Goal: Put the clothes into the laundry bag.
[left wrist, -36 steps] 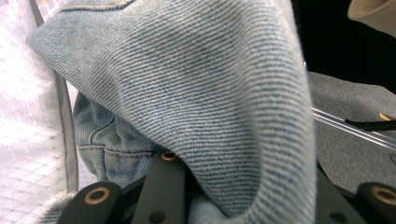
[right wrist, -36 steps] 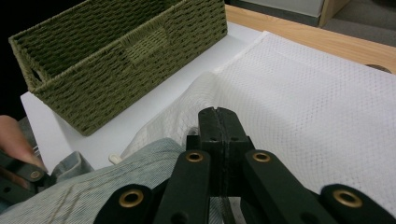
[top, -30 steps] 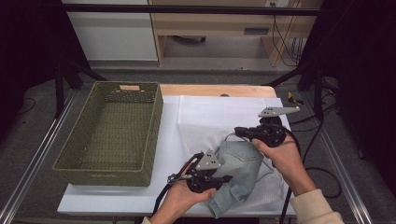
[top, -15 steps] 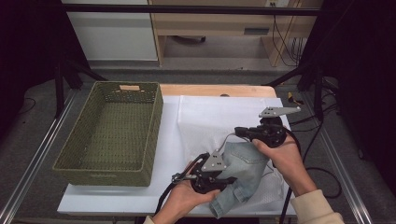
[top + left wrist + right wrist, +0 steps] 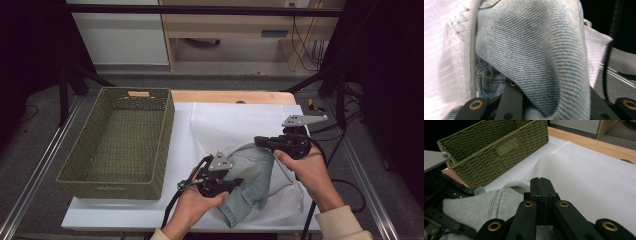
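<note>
Denim garment (image 5: 252, 172) clamped in left tongs (image 5: 235, 182), seemingly half inside mesh bag (image 5: 285, 200); right tongs (image 5: 261, 141) together

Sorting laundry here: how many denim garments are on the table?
1: a light-blue denim garment lies crumpled on the white mesh cloth at the table's near edge, right of the green woven basket. More may be hidden beneath it.

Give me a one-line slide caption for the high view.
Two hand-held grippers, left gripper and right gripper, handle a denim garment over white mesh fabric, beside a green woven basket.
</note>
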The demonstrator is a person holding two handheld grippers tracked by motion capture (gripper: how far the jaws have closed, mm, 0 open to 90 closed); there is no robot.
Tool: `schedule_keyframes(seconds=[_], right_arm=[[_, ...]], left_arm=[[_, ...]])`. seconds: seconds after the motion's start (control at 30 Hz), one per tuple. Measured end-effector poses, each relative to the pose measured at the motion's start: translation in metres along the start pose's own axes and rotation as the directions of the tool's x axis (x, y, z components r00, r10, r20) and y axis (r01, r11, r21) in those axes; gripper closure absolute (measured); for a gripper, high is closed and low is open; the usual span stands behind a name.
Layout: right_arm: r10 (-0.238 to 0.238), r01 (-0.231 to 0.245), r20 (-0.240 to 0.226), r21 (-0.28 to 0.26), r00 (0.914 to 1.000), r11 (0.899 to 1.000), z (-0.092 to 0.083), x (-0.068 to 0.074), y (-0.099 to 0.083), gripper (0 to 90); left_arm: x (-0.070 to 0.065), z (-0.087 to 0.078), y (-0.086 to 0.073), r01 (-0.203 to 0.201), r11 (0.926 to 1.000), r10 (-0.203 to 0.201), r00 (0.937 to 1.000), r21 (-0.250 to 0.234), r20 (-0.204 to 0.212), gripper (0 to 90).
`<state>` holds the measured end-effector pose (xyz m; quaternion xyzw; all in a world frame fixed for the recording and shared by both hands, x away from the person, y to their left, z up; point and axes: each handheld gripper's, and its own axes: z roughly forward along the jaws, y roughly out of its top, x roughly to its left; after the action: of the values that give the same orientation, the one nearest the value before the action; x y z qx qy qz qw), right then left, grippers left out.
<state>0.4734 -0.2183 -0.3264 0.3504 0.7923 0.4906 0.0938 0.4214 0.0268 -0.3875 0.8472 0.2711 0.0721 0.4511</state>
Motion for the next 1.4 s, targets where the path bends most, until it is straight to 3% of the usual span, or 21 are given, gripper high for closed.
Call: schedule_keyframes(seconds=[0.2, 0.77, 1.4], right_arm=[[-0.008, 0.008, -0.009, 0.001, 0.9999, 1.0, 0.002, 0.005, 0.002, 90.0], [-0.025, 0.023, -0.041, -0.028, 0.9989, 0.999, -0.003, 0.013, 0.009, 90.0], [-0.037, 0.035, -0.049, -0.038, 0.9981, 0.999, -0.009, 0.015, 0.009, 90.0]], left_arm=[[0.002, 0.002, 0.0, 0.011, 0.9999, -0.011, 0.9994, -0.011, -0.032, 73.6], [-0.006, -0.009, 0.011, 0.018, 0.9978, -0.022, 0.998, -0.064, -0.059, 73.6], [0.008, 0.005, 0.012, 0.102, 0.988, -0.113, 0.9891, -0.116, -0.095, 73.4]])
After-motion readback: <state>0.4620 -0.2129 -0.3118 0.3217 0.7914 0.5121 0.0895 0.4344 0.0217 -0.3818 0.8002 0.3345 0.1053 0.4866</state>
